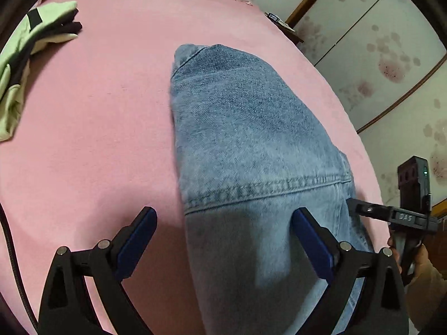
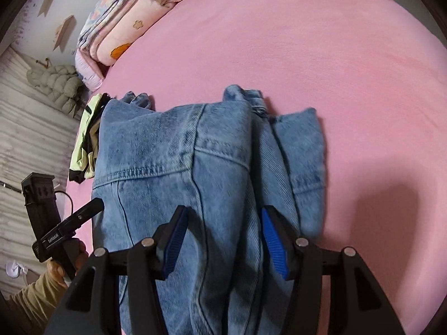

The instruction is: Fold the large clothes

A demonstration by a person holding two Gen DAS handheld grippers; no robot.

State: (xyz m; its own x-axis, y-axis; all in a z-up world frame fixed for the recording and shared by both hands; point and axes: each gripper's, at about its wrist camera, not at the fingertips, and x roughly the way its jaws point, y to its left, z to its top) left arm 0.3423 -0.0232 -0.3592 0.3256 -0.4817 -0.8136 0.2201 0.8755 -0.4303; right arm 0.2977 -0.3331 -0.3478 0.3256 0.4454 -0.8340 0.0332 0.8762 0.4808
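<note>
With jeans (image 2: 178, 167) bunched on the bed (image 2: 335, 55), both the left gripper (image 1: 225, 223) and right gripper (image 2: 222, 223) straddle denim, fingers spread, probably lining up a pinch.

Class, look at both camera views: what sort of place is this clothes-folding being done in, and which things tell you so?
Most likely a home bedroom. The denim garment lies on a bed with a pink sheet, folded quilts and pillows are stacked at its head, and a puffer jacket hangs on the wall.

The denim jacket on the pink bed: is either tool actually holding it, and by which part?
Nothing is held. Both the left tool and right tool stand open over the denim jacket, fingers apart.
</note>
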